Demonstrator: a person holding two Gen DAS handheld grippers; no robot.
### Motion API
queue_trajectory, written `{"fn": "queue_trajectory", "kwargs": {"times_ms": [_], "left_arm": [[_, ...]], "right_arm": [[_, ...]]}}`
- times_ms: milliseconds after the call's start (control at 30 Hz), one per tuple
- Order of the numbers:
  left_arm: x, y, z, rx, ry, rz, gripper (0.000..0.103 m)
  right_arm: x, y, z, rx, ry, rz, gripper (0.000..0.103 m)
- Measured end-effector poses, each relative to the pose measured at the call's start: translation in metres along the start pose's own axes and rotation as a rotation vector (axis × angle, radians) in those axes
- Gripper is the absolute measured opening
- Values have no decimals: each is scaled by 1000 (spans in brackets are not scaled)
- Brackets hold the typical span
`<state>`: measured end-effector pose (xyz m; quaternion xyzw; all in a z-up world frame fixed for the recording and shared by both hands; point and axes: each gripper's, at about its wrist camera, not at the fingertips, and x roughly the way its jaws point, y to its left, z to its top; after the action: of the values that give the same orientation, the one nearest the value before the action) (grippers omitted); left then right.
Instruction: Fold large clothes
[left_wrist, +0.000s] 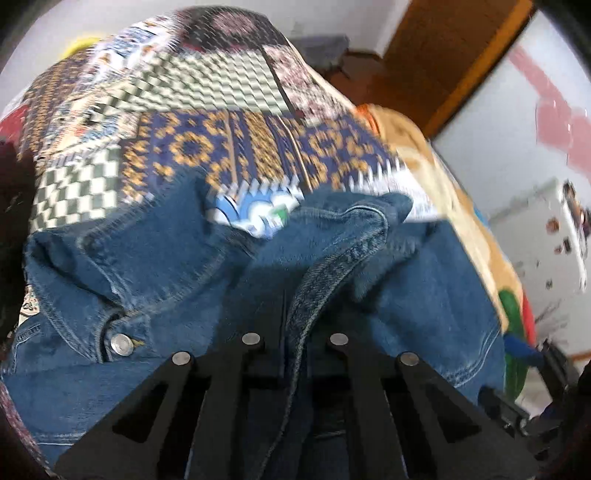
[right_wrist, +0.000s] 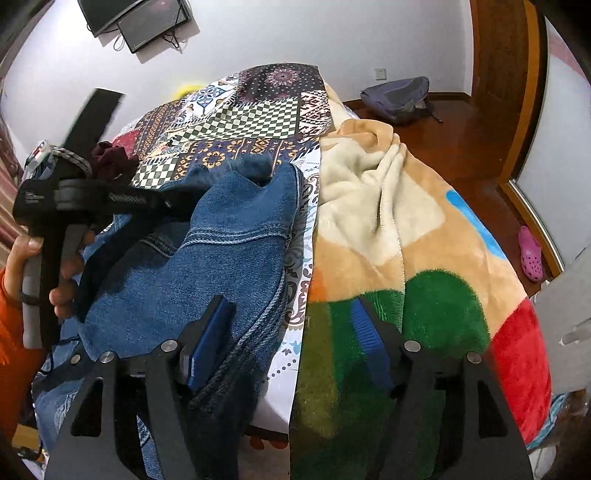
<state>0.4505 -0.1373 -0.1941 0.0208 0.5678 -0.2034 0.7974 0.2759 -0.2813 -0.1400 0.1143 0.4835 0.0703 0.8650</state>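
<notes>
The denim jacket (right_wrist: 207, 258) lies crumpled on the bed's patchwork cover (right_wrist: 236, 122), beside a fleece blanket (right_wrist: 388, 229). The left gripper (left_wrist: 295, 321) is clamped narrow on a stitched denim hem running up between its fingers. The right gripper (right_wrist: 295, 343) stands wide, holding nothing; the jacket's edge lies just inside its left pad (right_wrist: 210, 343), so it likely needs to shift left to pinch.

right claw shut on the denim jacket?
No: the right claw stands open, its blue pads apart, the denim jacket lying against only one pad.
</notes>
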Motion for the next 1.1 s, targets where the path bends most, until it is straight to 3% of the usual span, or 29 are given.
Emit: {"fn": "queue_trajectory", "kwargs": {"times_ms": [167, 300, 433, 533, 667, 800, 833, 967, 1100], "left_arm": [[-59, 21, -6, -19, -170, 77, 6], [-131, 50, -28, -36, -334, 138, 6], [-180, 86, -65, -82, -424, 177, 6], [-187, 107, -101, -112, -413, 233, 8], [-156, 143, -151, -191, -287, 267, 21], [-121, 173, -194, -314, -181, 232, 59], [-114, 180, -204, -349, -163, 222, 64], [-109, 198, -230, -446, -181, 128, 68], [-114, 220, -254, -585, -249, 48, 68]], "right_arm": [[-2, 4, 12, -11, 26, -16, 65], [-21, 18, 35, -58, -57, -55, 65], [-29, 34, 46, -73, -100, -37, 66], [-15, 50, 40, -102, -62, -33, 66], [19, 68, 17, -172, 55, -69, 65], [17, 69, 8, -180, 38, -101, 70], [16, 66, 9, -165, 47, -90, 71], [14, 57, 11, -109, 68, -66, 71], [13, 60, 8, -106, 63, -78, 71]]}}
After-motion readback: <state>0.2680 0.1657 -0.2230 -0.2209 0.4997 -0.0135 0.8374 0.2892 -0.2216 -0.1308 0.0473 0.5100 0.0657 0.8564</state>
